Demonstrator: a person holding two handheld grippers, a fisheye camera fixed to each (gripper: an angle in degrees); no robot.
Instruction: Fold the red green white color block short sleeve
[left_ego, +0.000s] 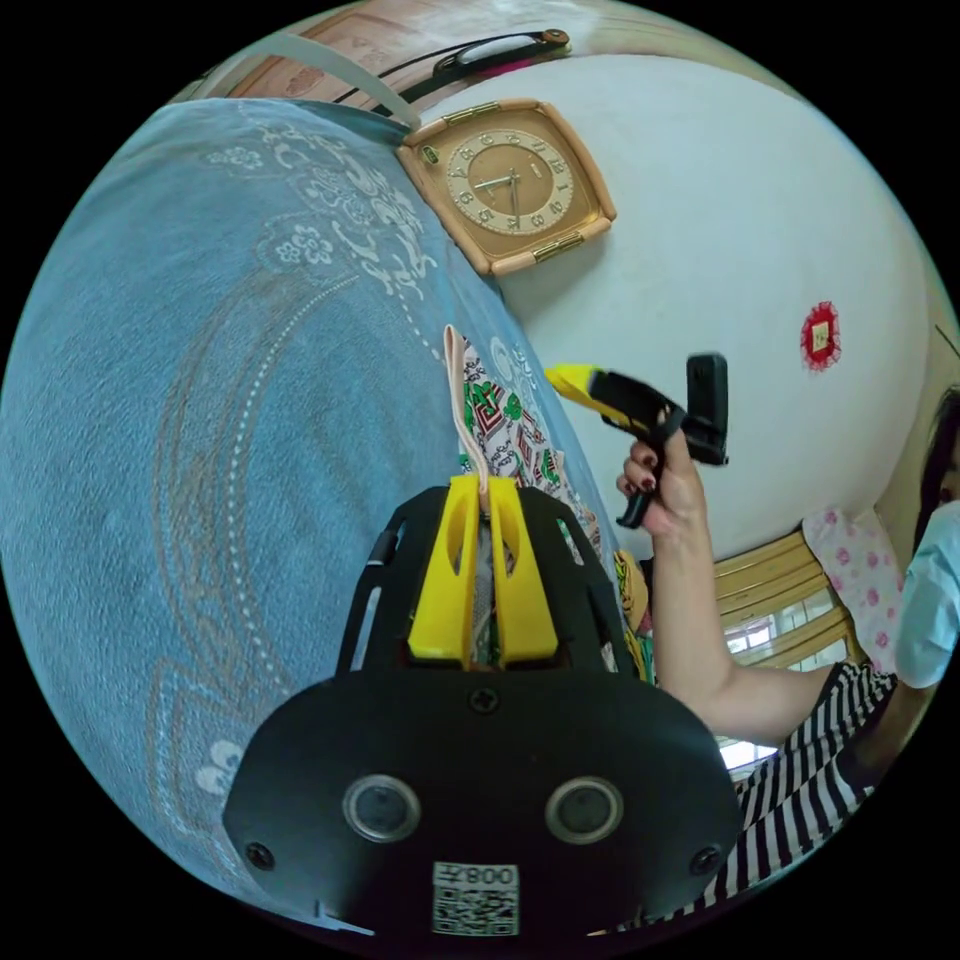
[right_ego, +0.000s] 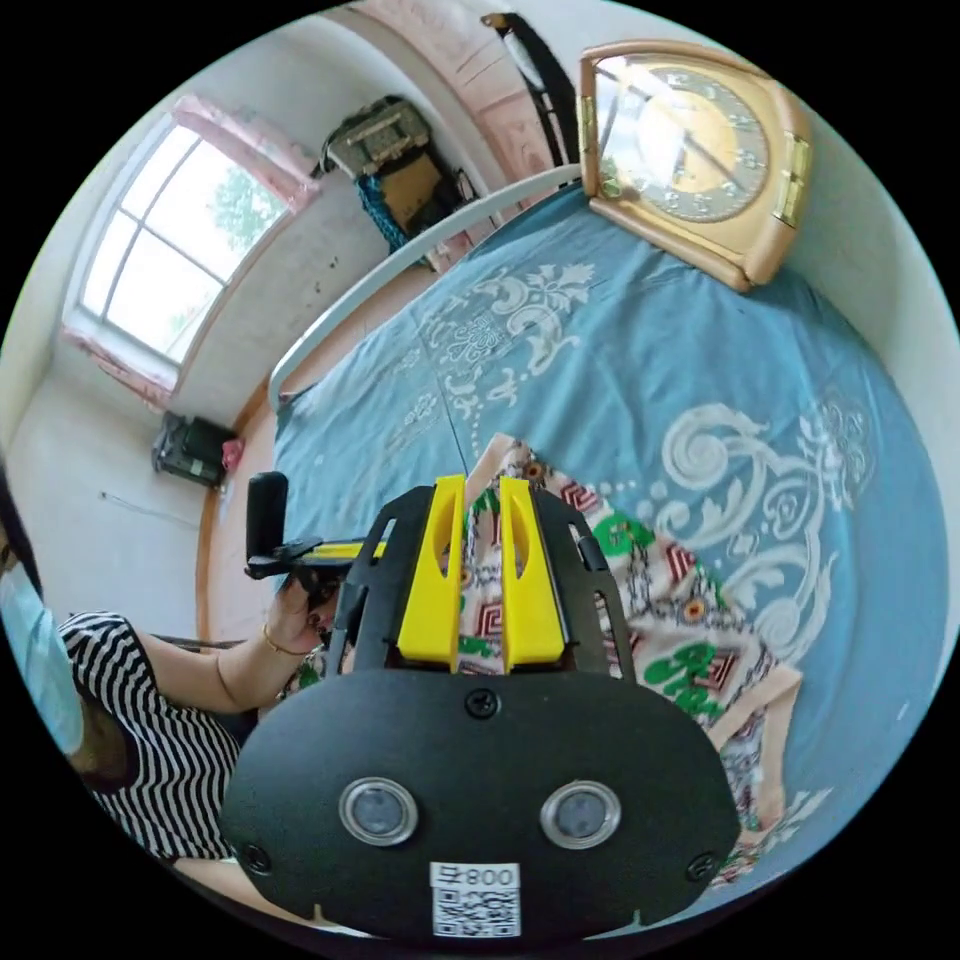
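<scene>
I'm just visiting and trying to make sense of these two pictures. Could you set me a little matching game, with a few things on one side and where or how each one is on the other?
Things:
1. left hand-held gripper
2. right hand-held gripper
3. clock
4. patterned shirt

Place or state:
A. lying on the blue bedspread
B. jaws apart, nothing between them
C. square, tan frame, resting against the white wall
D. jaws closed on a pale edge of the shirt

Pairs: 1-D, 2-B, 3-C, 4-A
</scene>
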